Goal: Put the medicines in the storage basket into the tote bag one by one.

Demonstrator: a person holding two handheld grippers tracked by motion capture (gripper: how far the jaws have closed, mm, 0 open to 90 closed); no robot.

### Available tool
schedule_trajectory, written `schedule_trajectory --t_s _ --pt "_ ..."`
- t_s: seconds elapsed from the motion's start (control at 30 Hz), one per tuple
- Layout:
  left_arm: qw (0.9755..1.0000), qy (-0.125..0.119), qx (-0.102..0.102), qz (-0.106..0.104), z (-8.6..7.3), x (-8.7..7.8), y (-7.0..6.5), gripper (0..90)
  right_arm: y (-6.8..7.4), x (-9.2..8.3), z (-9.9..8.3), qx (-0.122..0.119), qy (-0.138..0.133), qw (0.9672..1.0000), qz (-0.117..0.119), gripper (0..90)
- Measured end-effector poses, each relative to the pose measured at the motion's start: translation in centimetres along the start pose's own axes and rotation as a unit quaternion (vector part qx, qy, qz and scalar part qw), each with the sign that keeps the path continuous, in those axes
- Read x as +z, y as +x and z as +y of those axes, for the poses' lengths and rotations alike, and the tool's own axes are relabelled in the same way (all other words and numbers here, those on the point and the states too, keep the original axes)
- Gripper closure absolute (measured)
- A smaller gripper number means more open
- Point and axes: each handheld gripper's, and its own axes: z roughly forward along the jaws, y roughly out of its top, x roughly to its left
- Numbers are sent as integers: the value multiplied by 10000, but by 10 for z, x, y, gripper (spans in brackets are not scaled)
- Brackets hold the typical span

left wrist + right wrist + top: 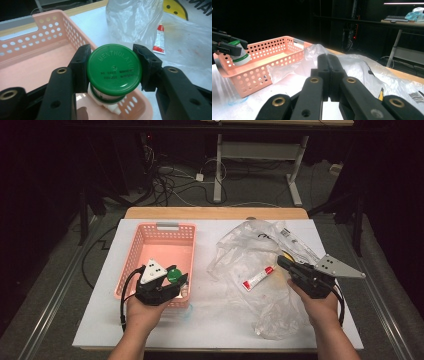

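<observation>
Two black two-jaw grippers were at work over the white-topped table (150, 330). The left gripper (176, 281) stood about half open, its pads clamped on either side of a small round jar with a green screw lid (114, 68); raised lettering ran across that lid, and the jar's white body with a green band showed below it. Jar and jaws hung over the near right corner of the pink perforated plastic basket (135, 247), above its floor rather than resting on it. In the right gripper view the same jar (240, 55) was seen tilted between the pads, just inside the basket's near wall.

The right gripper (286, 263) was fully closed, its two jaws pressed flat together with nothing visible between them. It hovered over a crumpled clear plastic bag (250, 250) that sprawled across the right half of the table, just beside the basket. A small white tube with a red cap and red band (258, 278) lay in the bag, near the right gripper's tip and to its left. A yellow item (175, 8) with black spots showed through the bag farther back; what it was could not be told.
</observation>
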Motion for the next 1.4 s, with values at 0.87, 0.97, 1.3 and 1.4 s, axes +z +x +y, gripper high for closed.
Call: schedule_trajectory --t_s 0.87,0.97,1.3,1.4 --pt "9983 -68 237 -535 8 16 -35 501 1 1 0 -9 25 10000 7 900" --pt "9979 -48 270 -584 9 19 -39 501 2 1 0 -18 25 10000 10 900" --pt "9967 3 390 -713 9 29 -52 501 3 2 -1 -33 45 10000 28 900" --pt "9962 31 423 -755 8 33 -56 501 3 2 -1 -25 42 10000 27 900"
